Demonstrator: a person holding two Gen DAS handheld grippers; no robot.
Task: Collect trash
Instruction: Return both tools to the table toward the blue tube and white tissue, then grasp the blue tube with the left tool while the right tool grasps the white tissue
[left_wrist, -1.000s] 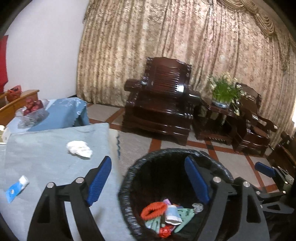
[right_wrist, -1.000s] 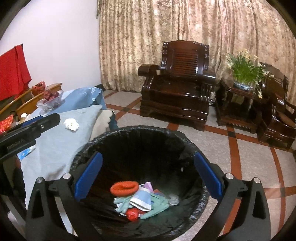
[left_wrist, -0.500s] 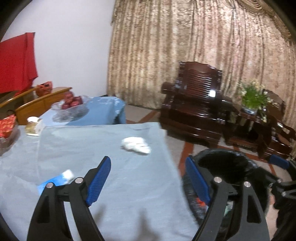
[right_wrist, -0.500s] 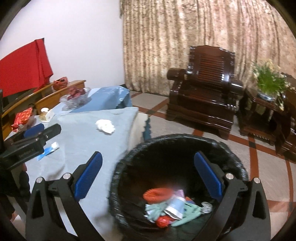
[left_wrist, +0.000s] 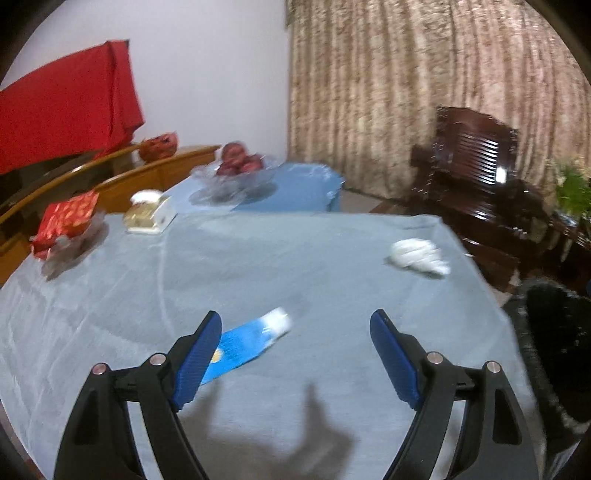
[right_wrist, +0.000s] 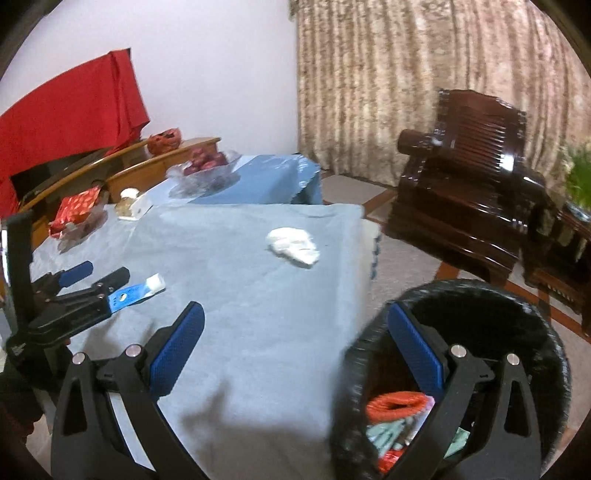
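A blue and white wrapper (left_wrist: 246, 342) lies on the grey tablecloth (left_wrist: 295, 280), just ahead of my left gripper (left_wrist: 295, 325), whose jaws stand wide with nothing between them. In the right wrist view the left gripper (right_wrist: 107, 275) hovers by that wrapper (right_wrist: 138, 291). A crumpled white tissue (left_wrist: 417, 256) (right_wrist: 293, 245) lies further off near the table's right edge. My right gripper (right_wrist: 291, 314) is open and empty, straddling the table's corner and the black-lined bin (right_wrist: 517, 295), which holds orange, green and red scraps (right_wrist: 395, 404).
At the table's far left sit a red packet (left_wrist: 68, 218), a small white box (left_wrist: 149, 214) and a glass bowl of red fruit (left_wrist: 238, 173). Dark wooden armchairs (right_wrist: 469, 177) stand on the tiled floor beyond the bin. Wooden furniture under a red cloth (left_wrist: 62, 110) lines the left wall.
Both grippers have swung left, away from over the bin and toward the table. The wrapper now lies close ahead of the left gripper. Both sets of jaws stayed wide.
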